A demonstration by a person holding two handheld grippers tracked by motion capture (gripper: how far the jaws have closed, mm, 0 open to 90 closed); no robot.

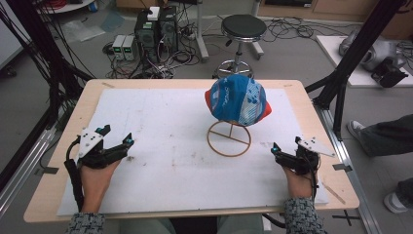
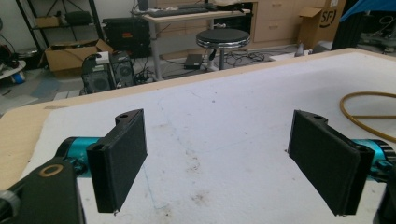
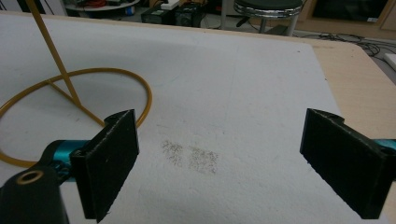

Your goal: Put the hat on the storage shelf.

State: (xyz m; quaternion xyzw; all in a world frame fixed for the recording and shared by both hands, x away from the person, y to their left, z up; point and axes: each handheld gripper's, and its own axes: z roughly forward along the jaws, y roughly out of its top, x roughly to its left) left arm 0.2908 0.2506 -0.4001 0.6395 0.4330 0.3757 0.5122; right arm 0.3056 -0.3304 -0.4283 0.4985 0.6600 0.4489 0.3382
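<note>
Two grippers rest low on the white mat (image 1: 160,146) of my tabletop (image 1: 58,161), the left gripper (image 1: 116,136) near the left edge and the right gripper (image 1: 286,145) near the right edge, well apart. I see the jaws of both spread wide with nothing between them. Between the two and farther back, a blue and orange cap (image 1: 237,100) sits on top of a thin yellow wire stand (image 1: 229,139), whose ring lies flat on the mat.
</note>
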